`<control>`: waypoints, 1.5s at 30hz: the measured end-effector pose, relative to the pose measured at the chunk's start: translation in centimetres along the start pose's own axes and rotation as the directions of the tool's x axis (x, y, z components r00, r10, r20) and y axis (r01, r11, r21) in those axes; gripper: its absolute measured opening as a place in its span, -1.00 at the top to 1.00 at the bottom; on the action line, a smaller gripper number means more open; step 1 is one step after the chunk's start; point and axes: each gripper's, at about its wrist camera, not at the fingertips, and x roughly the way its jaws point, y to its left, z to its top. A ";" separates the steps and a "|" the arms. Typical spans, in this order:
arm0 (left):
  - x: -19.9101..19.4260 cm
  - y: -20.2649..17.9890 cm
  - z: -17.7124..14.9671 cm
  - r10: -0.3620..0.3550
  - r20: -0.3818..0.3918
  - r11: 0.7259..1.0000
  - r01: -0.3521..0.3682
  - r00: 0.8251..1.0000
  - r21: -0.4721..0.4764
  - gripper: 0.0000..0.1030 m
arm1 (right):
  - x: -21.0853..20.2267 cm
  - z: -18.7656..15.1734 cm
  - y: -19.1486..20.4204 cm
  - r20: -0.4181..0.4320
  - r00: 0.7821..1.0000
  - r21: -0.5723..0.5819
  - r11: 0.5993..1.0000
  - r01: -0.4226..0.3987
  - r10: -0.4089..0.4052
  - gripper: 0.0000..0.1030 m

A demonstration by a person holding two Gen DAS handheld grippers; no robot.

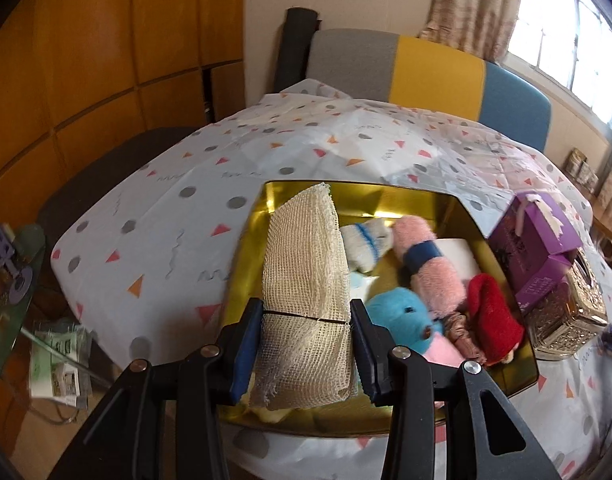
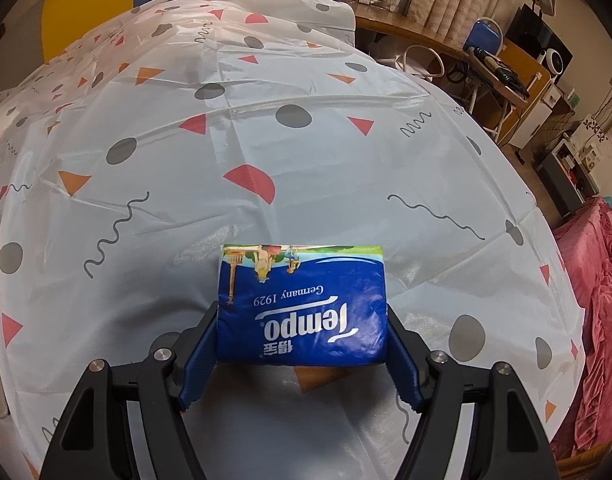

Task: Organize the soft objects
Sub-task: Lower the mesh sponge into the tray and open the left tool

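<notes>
Left gripper (image 1: pixel 306 322) is clamping the cream mesh cloth (image 1: pixel 304 280) over the gold box (image 1: pixel 458 208); right gripper (image 2: pixel 302 344) is squeezing the blue tissue pack (image 2: pixel 302 304) above the bench (image 2: pixel 306 160).

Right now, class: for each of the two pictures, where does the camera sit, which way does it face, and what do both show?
Left wrist: rides the left claw, looking forward and down into the gold tin; its fingers clamp a gauze roll.
Right wrist: rides the right claw, facing across the table; its fingers grip a Tempo tissue pack.
Shared: the patterned tablecloth and striped chair.
</notes>
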 end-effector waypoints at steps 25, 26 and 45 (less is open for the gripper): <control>8.8 -0.5 5.4 -0.194 -0.163 0.958 0.151 0.967 -0.244 0.16 | -0.2 0.0 0.7 0.000 1.000 -0.036 0.999 0.027 -0.027 -0.44; 9.8 -0.7 5.8 -0.168 -0.178 0.964 0.124 0.970 -0.234 0.16 | -0.2 0.0 0.7 0.000 1.000 -0.036 0.999 0.028 -0.028 -0.44; 8.3 0.2 5.1 -0.015 -0.114 0.993 0.001 0.993 -0.119 -0.32 | -0.3 -0.1 0.9 0.008 0.999 -0.052 0.998 0.034 -0.033 -0.44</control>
